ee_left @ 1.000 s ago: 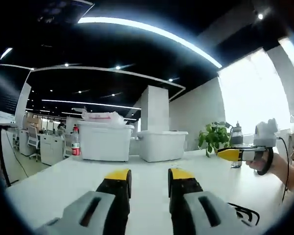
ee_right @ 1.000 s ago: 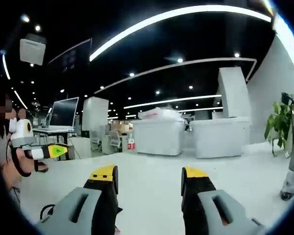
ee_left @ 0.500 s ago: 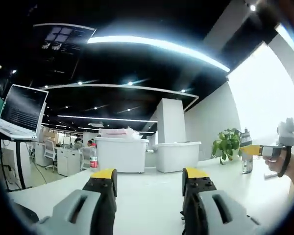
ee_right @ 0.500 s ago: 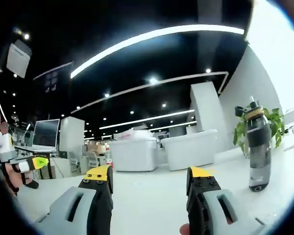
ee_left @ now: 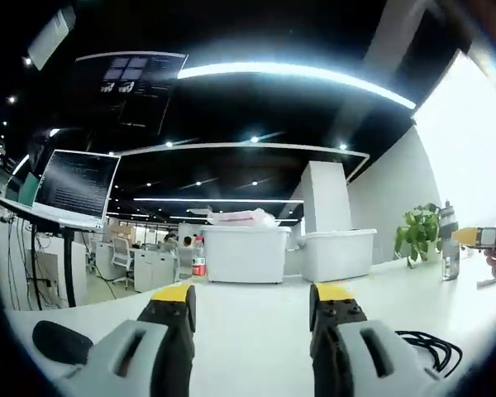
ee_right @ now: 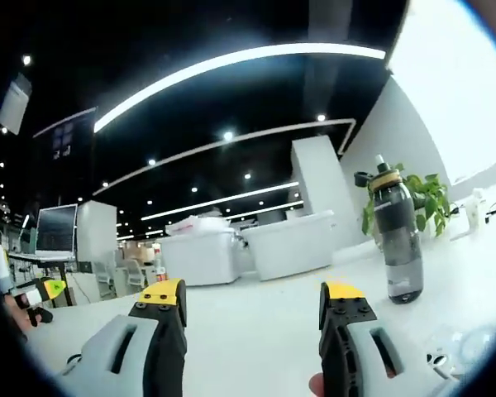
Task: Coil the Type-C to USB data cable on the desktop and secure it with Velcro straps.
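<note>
My left gripper (ee_left: 252,302) hangs over the tabletop (ee_left: 248,327) with its jaws spread and nothing between them. Just right of its right jaw lies the cable (ee_left: 430,349), a loose black tangle near my edge of the tabletop. Off to the left, near that edge, sits a dark oval thing (ee_left: 59,341), perhaps a mouse; it is too blurred to be sure. Toward the far edge stand two white bins (ee_left: 285,255), with a laptop (ee_left: 74,186) raised on a stand at the left.

My right gripper (ee_right: 252,299) is also spread wide and empty above the tabletop. Its view brings in a grey bottle (ee_right: 394,236) standing upright to the right, with a plant (ee_right: 430,198) behind it. The left gripper shows at that view's far left edge.
</note>
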